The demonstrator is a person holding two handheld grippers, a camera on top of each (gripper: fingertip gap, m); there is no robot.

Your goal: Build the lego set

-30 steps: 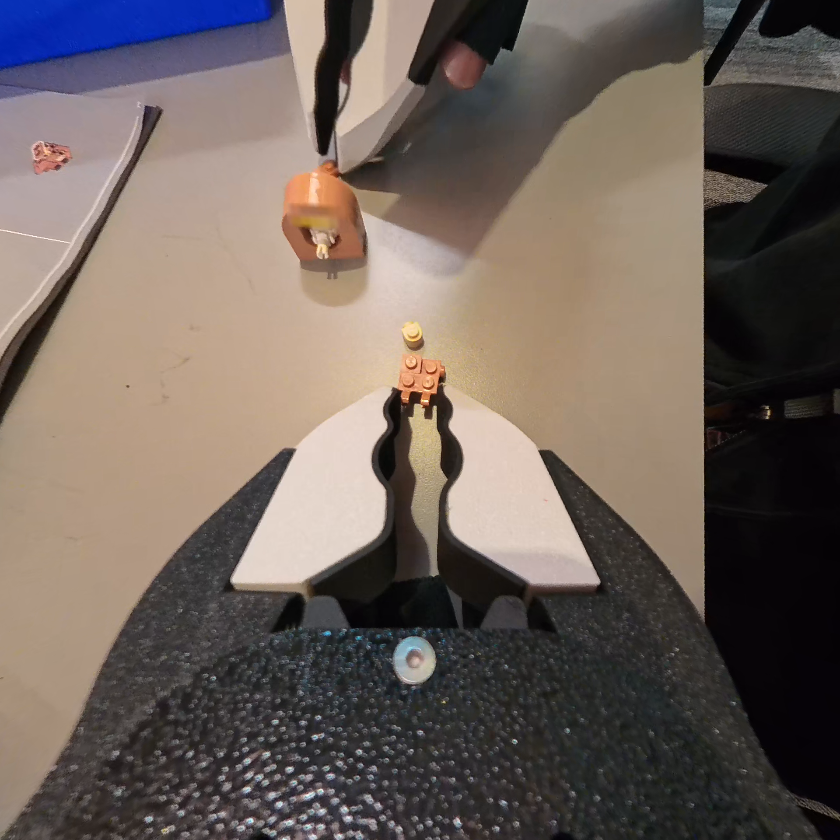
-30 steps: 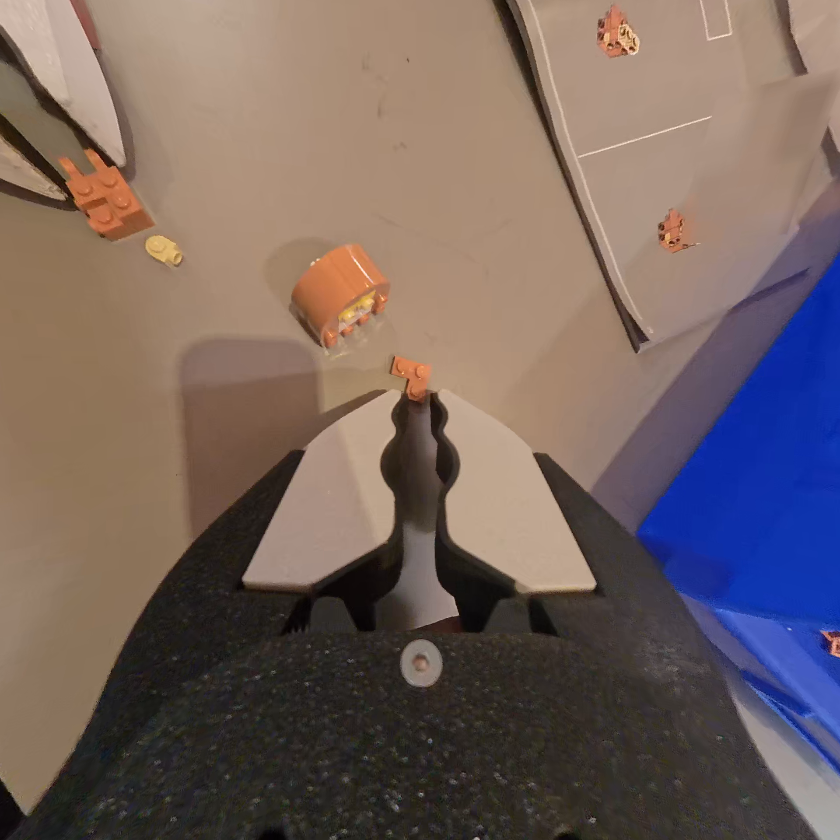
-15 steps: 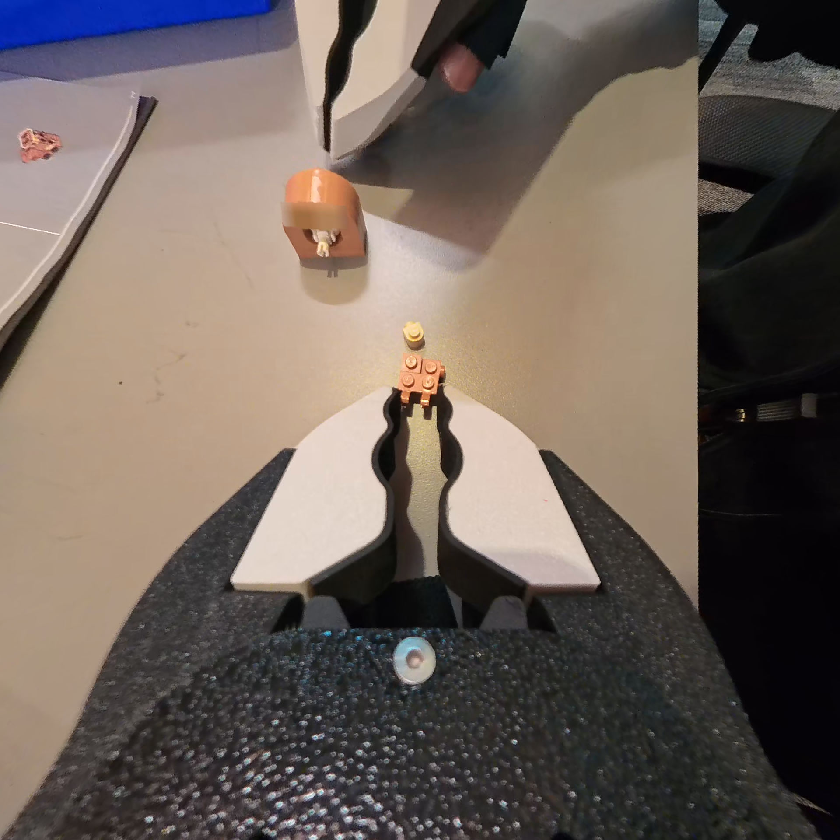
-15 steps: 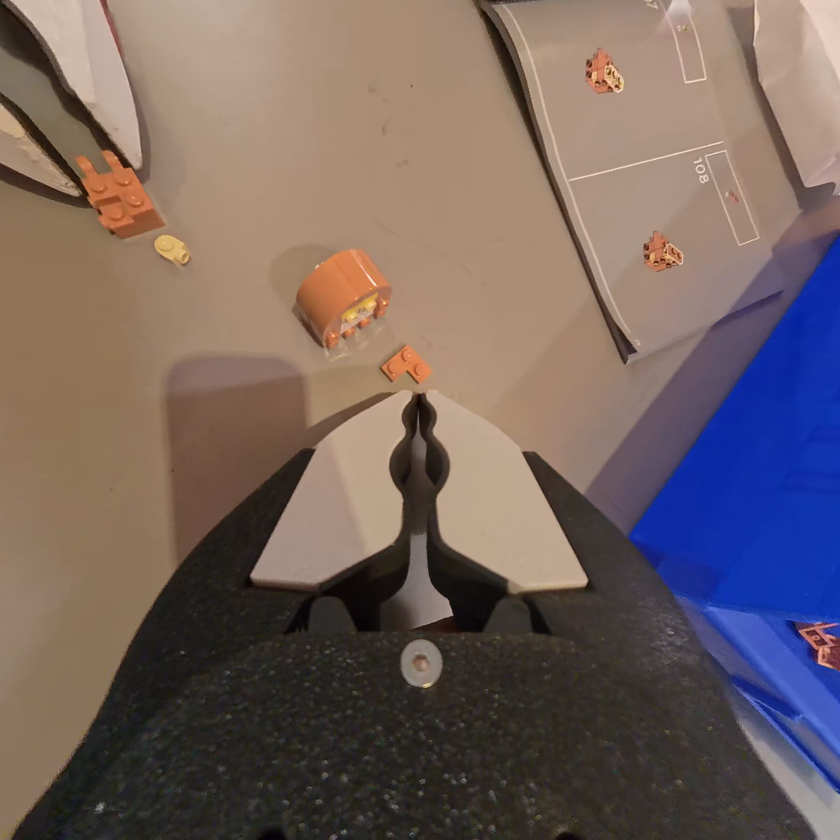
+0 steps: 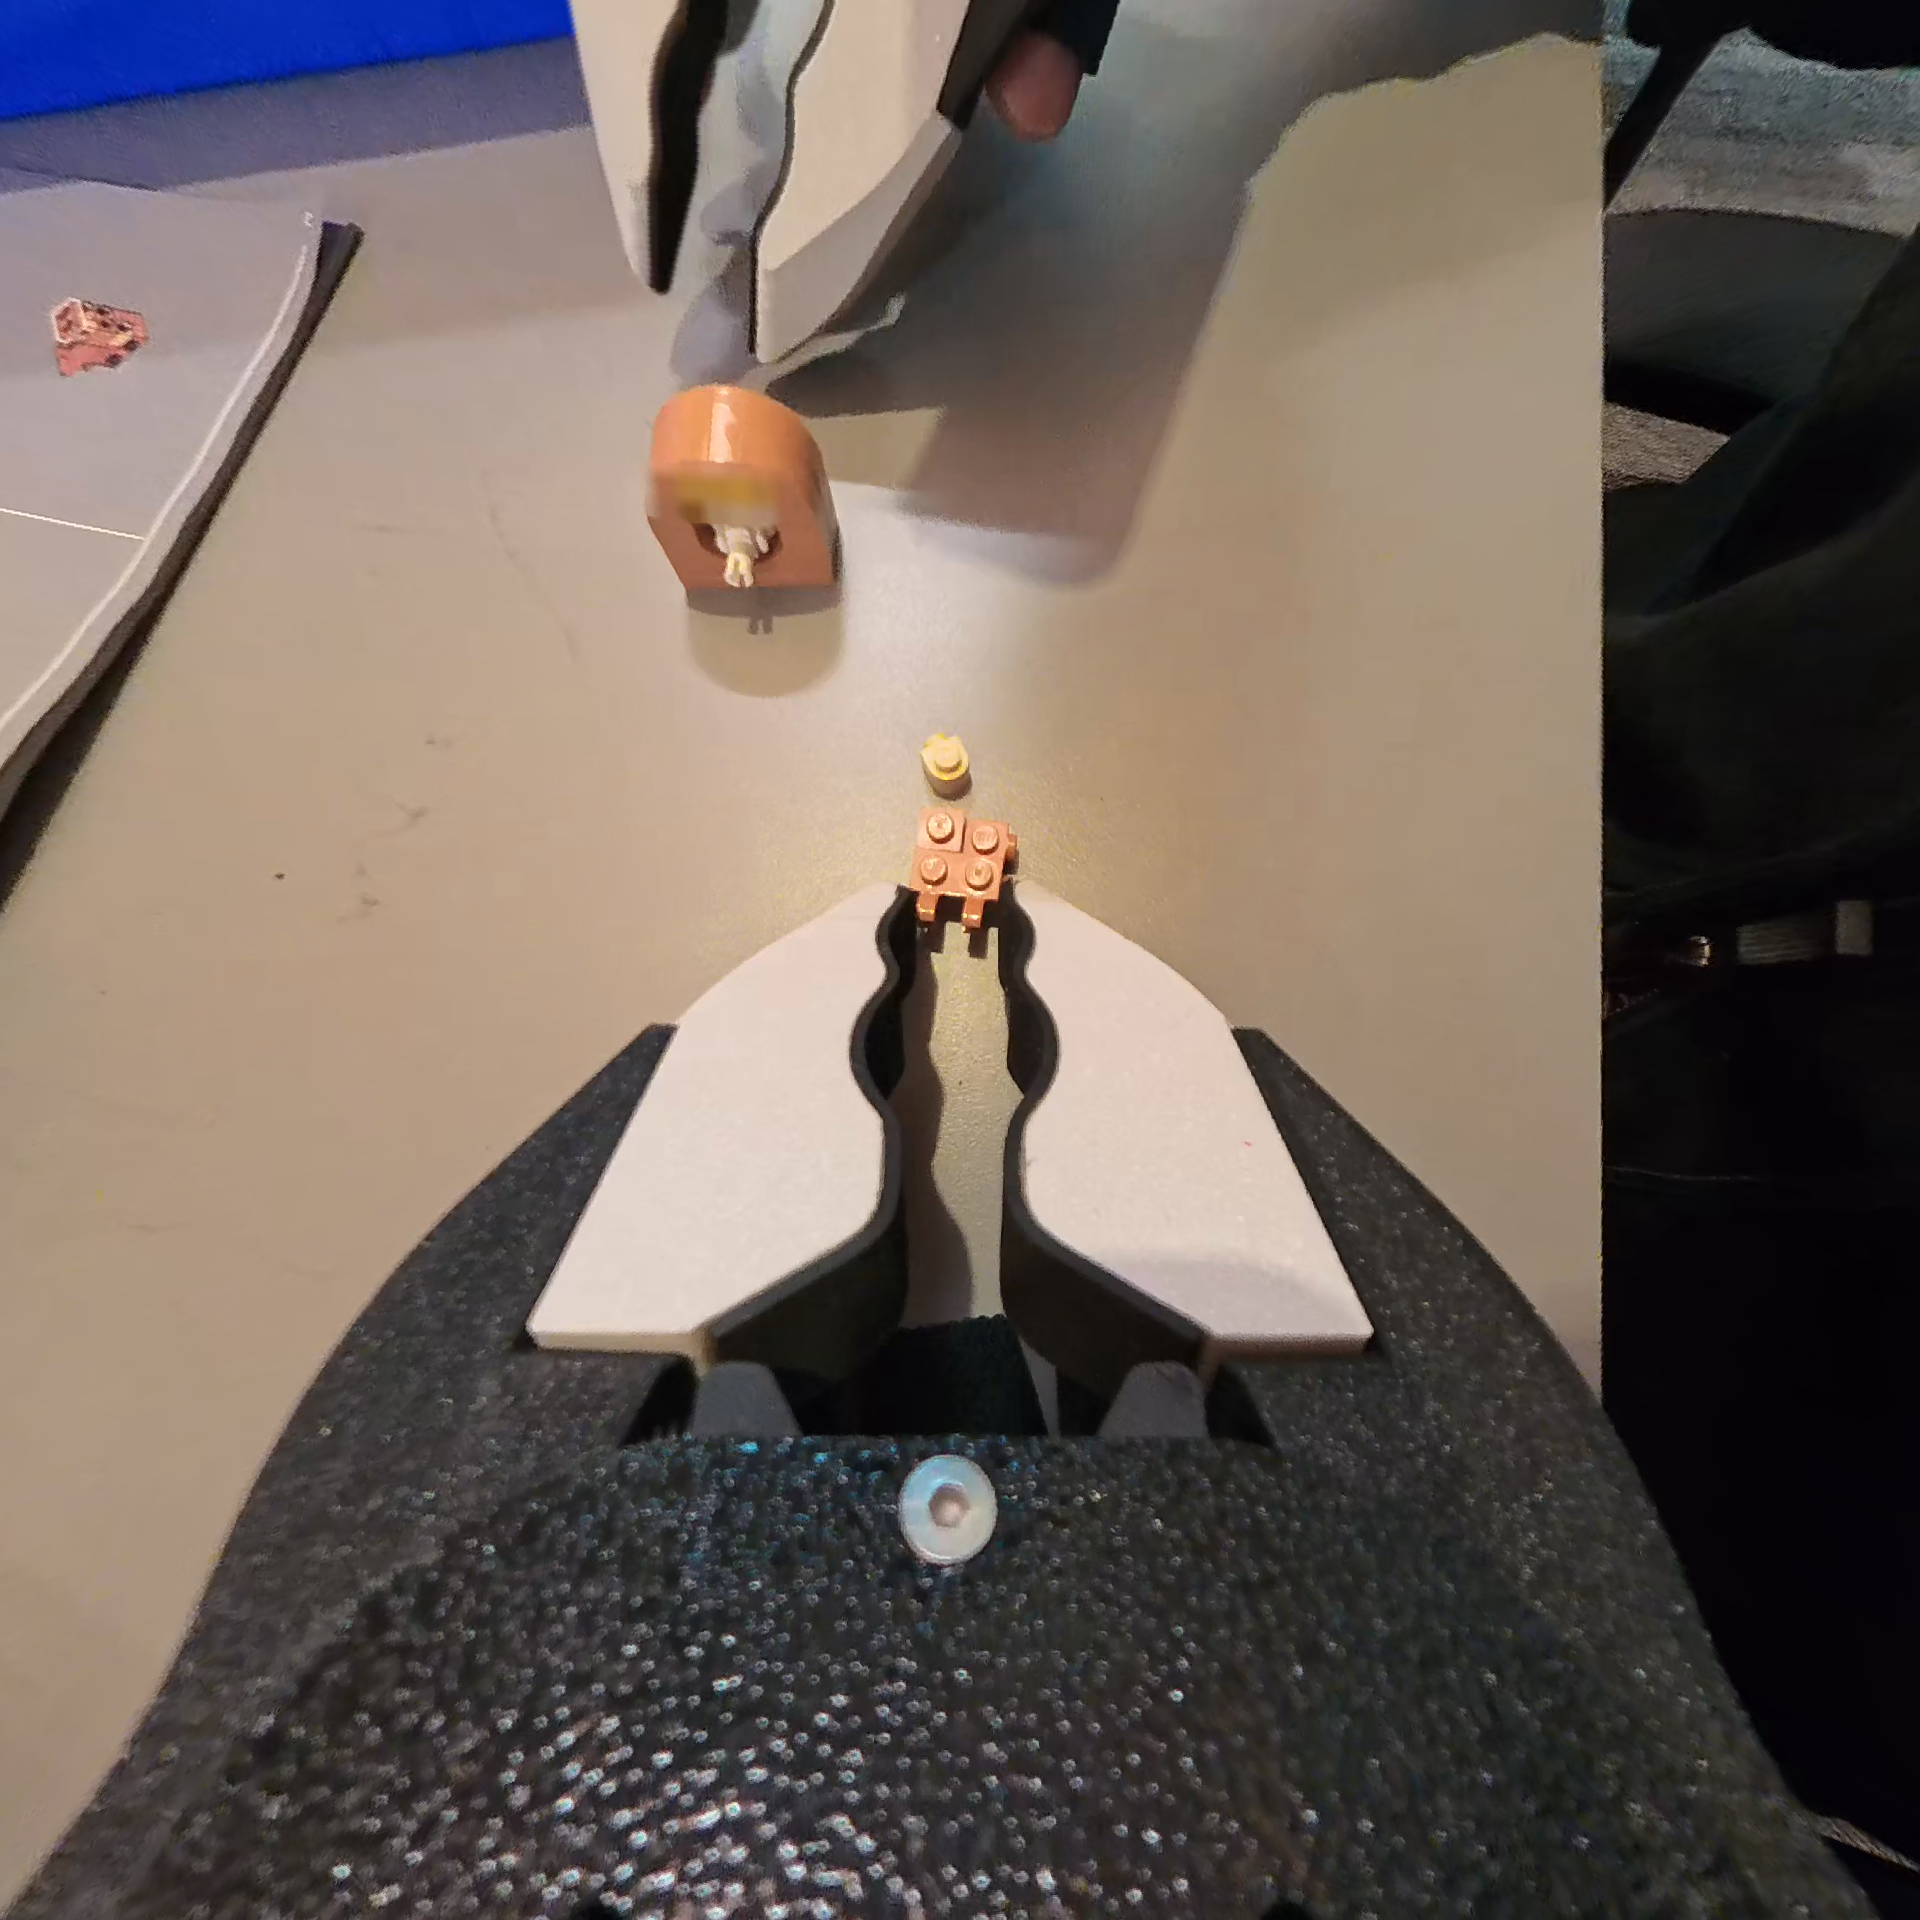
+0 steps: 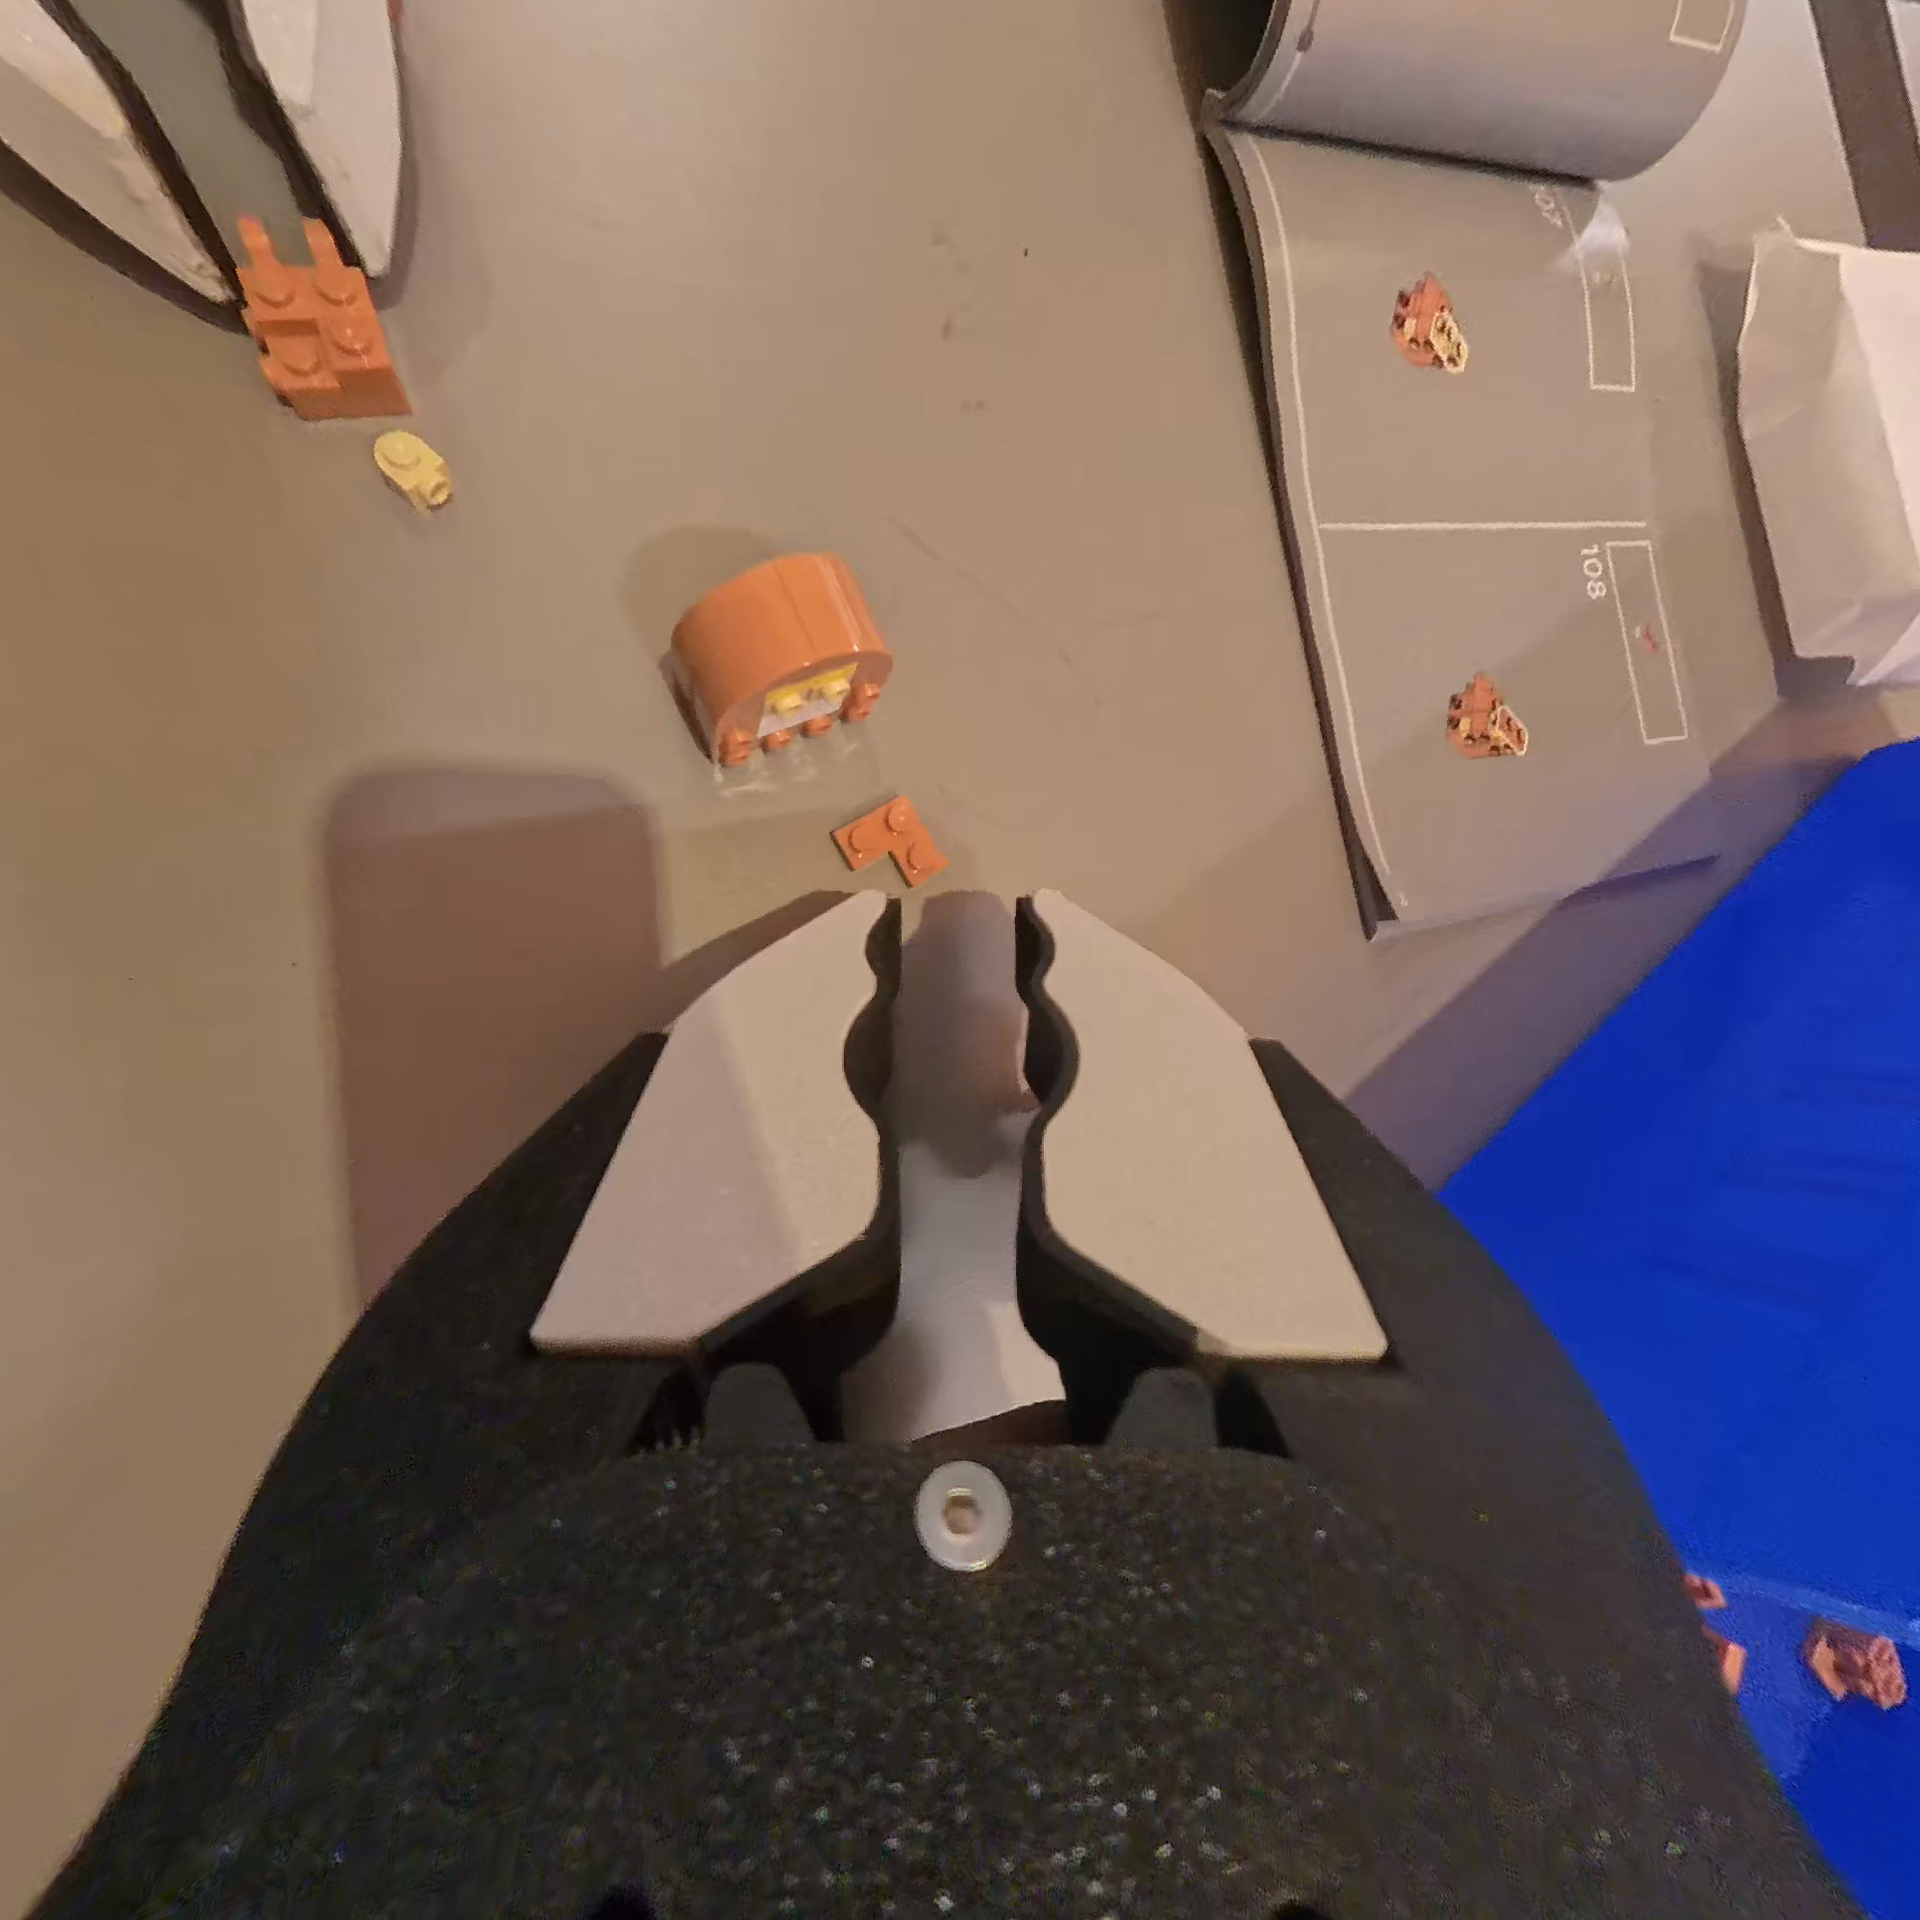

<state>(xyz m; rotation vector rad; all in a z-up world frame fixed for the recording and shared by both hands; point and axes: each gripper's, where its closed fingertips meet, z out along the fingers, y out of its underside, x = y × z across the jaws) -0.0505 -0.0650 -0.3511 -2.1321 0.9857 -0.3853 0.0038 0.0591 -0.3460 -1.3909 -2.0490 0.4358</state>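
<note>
While the grey table [image 6: 1039, 312] carries a rounded brown brick assembly [image 6: 774, 634] between your grippers, your left gripper [image 5: 958, 904] pinches the brown clip plate [image 5: 961, 857] by its clip end. Your right gripper [image 6: 956, 904] stands open and empty, with the L-shaped plate [image 6: 883, 836] lying flat just ahead, slightly left.

Seen from my remote station: small white printed figures [image 6: 1592, 571] stand near the right edge of the grey open booklet [image 6: 1455, 468], beside an outlined box [image 6: 1652, 644]. A second marking [image 6: 1550, 208] higher up is too blurred for me to read.
</note>
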